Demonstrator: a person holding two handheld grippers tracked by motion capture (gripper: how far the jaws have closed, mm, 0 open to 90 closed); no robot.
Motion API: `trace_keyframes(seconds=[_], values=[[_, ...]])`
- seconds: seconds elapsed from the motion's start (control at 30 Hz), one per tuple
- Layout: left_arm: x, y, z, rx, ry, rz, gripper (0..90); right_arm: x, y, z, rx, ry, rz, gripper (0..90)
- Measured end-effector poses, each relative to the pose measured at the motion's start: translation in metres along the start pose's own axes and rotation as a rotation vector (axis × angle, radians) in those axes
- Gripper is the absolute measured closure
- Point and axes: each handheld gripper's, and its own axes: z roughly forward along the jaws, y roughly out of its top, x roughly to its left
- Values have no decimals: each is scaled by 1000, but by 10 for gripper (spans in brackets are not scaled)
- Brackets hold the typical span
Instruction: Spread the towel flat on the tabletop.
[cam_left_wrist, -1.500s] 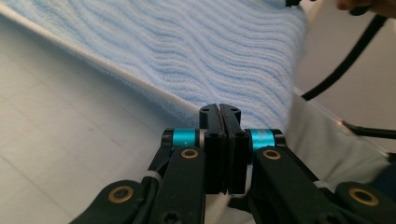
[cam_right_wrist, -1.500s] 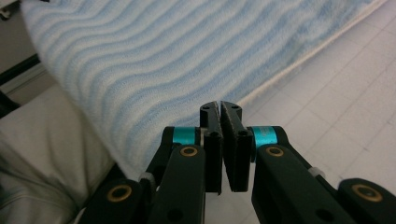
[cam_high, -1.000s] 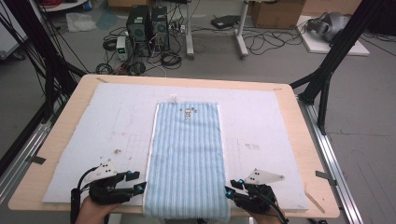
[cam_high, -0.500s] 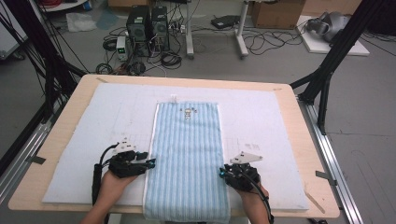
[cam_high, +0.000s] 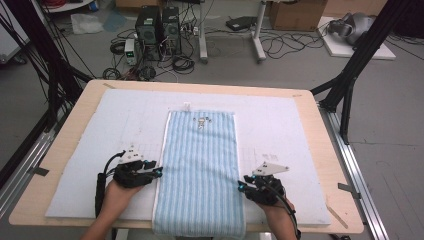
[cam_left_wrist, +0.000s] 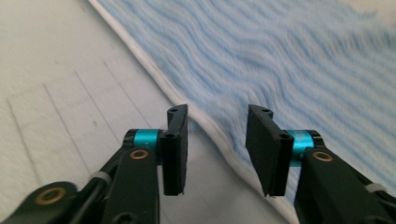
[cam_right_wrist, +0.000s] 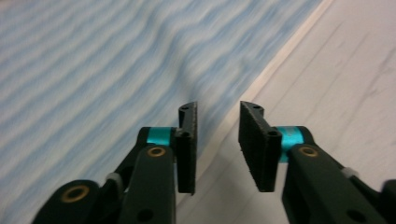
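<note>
**Grippers set at the two long edges of the striped towel**

Both tools are seen near the near end of a blue-and-white striped towel, one at each long edge. By the left hand the left gripper is held at the towel's left edge; in the left gripper view its jaws stand partly apart and have just been closing, with the white hem between them but not pressed by the pads. By the right hand the right gripper is held at the right edge; in the right gripper view its jaws stand narrowly apart and have just been opening, with the hem running between them, nothing being gripped.

No container is seen on the table. The towel is laid flat, lengthwise from far to near, in the middle of a pale mat that covers most of the wooden table; its near end hangs slightly over the table's near edge. A small printed mark is shown near the towel's far end, and a small white tag lies on the mat just beyond the far left corner.

Nothing is placed between the grippers and the towel edges. Beyond the table, on the floor, computer towers, tangled cables and cardboard boxes are seen, well apart from the work. Black frame struts rise at the far right, and metal rails run along both sides.
</note>
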Motion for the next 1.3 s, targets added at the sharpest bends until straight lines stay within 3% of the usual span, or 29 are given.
trace_keyframes(seconds=[0.07, 0.13, 0.23, 0.4, 0.6, 0.7, 0.73, 0.8, 0.9, 1.0, 1.07, 1.2, 1.3], values=[[7, 3, -1, -46, -33, 14, 536, -13, 7, 0, -75, -7, 39, 620], [13, 5, -1, -100, -39, 59, 497, -23, 14, 3, -115, -17, 47, 622], [21, 9, 1, -117, -57, 34, 483, -35, 24, 10, -132, -30, 57, 648], [28, 15, 5, -159, -56, 15, 378, -49, 46, 35, -98, -60, 23, 738], [32, 27, 6, -188, -53, 17, 276, -54, 67, 74, -38, -60, -34, 744], [36, 29, 7, -182, -39, -10, 228, -58, 73, 89, 35, -131, -60, 747], [37, 29, 8, -183, -38, -13, 229, -64, 72, 90, 17, -116, -10, 757], [40, 29, 8, -177, -32, -25, 229, -67, 72, 88, 22, -149, 5, 737], [41, 30, 10, -170, -14, -31, 229, -70, 71, 88, 18, -148, 23, 721], [40, 30, 12, -155, -11, -17, 229, -71, 71, 87, 15, -180, 16, 682], [40, 31, 13, -161, -17, -15, 230, -71, 70, 85, 14, -177, 47, 650], [41, 32, 12, -181, -20, -21, 230, -70, 66, 66, -76, -131, 76, 512], [41, 32, 13, -181, -11, -4, 295, -69, 58, 49, -96, -130, 77, 454]])
